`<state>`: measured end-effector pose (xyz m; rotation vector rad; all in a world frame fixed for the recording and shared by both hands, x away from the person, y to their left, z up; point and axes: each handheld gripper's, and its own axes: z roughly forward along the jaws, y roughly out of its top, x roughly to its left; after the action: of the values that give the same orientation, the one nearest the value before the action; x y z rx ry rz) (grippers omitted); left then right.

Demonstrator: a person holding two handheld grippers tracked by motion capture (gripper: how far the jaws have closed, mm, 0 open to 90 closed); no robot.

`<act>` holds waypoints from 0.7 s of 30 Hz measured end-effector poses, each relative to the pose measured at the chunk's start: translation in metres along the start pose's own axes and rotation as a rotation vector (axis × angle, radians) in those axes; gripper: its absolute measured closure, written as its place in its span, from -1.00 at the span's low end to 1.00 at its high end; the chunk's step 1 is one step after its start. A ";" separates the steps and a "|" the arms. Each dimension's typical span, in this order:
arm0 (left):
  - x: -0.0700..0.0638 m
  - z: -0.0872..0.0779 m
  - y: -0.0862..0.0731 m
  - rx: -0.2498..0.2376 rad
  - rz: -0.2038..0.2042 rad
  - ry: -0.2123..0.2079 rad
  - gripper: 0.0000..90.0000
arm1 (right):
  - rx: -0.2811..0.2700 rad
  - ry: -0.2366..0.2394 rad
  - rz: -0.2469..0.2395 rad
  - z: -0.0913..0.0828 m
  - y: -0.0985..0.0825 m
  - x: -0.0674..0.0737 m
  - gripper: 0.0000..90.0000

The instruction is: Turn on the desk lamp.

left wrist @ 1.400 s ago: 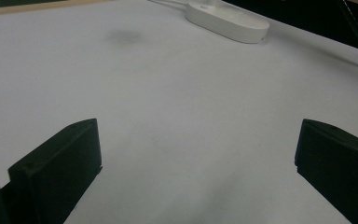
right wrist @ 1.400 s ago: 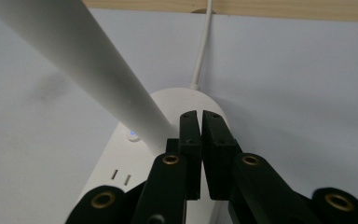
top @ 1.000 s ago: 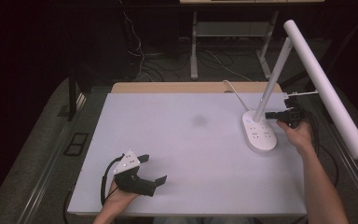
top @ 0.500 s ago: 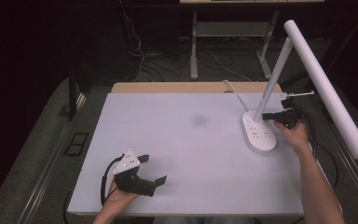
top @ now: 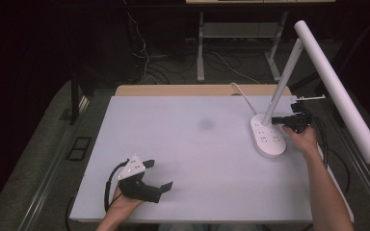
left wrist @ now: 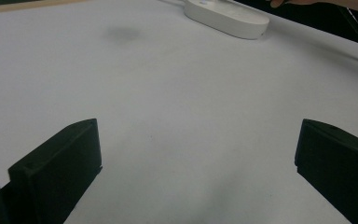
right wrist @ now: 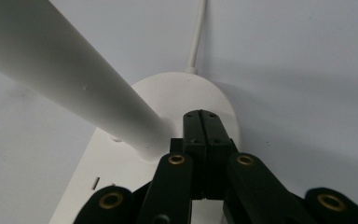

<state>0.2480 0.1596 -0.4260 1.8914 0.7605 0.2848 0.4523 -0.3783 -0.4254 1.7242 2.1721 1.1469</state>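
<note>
A white desk lamp stands at the table's right side, with an oval base (top: 268, 136), a slanted stem (top: 282, 84) and a long tube head (top: 339, 89). My right gripper (top: 275, 119) is shut, jaws pressed together with nothing between them, and its tip hovers over the base right beside the foot of the stem (right wrist: 88, 88). In the right gripper view the closed tip (right wrist: 203, 122) sits above the base (right wrist: 200, 95). My left gripper (top: 160, 177) rests near the front left of the table, open and empty, its fingers (left wrist: 58, 163) spread wide over bare tabletop.
The lamp's white cord (top: 241, 94) runs from the base toward the table's back edge. A faint dark smudge (top: 205, 123) marks the white tabletop (top: 183, 144). Cables and table legs lie on the floor beyond. The lamp base (left wrist: 226, 16) appears far off in the left gripper view.
The right gripper has edged slightly toward the lamp stem over the base. The left gripper has stayed put.
</note>
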 end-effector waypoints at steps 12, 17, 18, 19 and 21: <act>-0.002 0.000 0.000 0.008 0.007 -0.009 -1.00 | -0.004 -0.005 0.010 0.001 -0.001 0.000 0.99; -0.001 0.000 0.000 0.006 0.000 -0.010 -1.00 | 0.004 -0.009 -0.001 0.000 0.002 0.002 0.99; -0.001 0.000 0.000 0.008 0.001 -0.009 -1.00 | 0.004 -0.003 -0.004 -0.001 0.003 0.003 0.99; -0.001 0.000 0.000 0.009 0.001 -0.009 -1.00 | 0.004 -0.003 -0.004 -0.001 0.003 0.003 0.99; -0.001 0.000 0.000 0.009 0.002 -0.009 -1.00 | 0.021 -0.016 -0.028 0.000 0.004 0.006 0.99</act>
<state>0.2478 0.1590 -0.4263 1.9003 0.7555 0.2746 0.4535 -0.3724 -0.4208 1.7001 2.1997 1.1031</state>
